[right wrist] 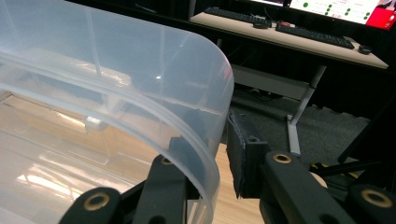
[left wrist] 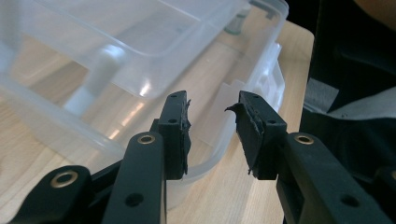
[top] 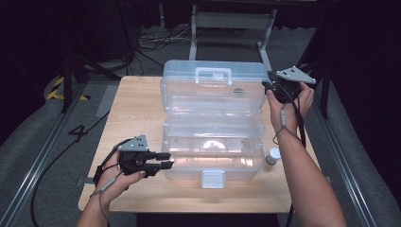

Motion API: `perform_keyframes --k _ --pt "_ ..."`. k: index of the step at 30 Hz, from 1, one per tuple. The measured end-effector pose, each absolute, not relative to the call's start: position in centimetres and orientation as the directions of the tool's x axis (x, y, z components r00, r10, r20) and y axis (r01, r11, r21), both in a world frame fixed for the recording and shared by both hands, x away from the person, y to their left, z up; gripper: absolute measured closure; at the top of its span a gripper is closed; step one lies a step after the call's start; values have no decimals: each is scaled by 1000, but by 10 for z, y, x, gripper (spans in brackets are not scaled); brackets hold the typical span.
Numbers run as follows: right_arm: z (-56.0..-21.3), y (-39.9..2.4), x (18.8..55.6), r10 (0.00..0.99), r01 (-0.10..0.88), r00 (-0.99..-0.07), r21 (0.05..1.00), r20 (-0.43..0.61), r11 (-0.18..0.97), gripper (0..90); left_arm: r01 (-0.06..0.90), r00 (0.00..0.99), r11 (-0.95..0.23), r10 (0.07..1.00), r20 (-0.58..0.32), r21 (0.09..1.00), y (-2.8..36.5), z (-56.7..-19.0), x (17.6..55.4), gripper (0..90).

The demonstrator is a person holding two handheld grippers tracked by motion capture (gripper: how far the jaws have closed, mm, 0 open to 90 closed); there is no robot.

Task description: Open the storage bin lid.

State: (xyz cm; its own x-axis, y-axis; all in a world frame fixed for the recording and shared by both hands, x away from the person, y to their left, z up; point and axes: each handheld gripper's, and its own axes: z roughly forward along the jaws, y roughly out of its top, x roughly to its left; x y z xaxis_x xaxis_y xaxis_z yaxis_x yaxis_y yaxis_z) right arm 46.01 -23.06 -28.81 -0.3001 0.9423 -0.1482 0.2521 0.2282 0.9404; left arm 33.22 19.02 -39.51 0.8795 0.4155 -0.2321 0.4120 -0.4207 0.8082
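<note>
Clear plastic box sits mid-surface, lid swung up and back. Right gripper fingers straddle the lid's right edge, one inside, one outside; actual clamp: can't tell. Left gripper fingers released, apart at the box's front-left corner. Small white bottle just right of box. No readable labels; floor marked "4".
</note>
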Motion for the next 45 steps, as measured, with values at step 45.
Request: perform_keyframes --k 45 --pt "-289 -230 507 948 335 -297 918 -110 211 796 429 879 -363 378 -290 827 176 -418 332 733"
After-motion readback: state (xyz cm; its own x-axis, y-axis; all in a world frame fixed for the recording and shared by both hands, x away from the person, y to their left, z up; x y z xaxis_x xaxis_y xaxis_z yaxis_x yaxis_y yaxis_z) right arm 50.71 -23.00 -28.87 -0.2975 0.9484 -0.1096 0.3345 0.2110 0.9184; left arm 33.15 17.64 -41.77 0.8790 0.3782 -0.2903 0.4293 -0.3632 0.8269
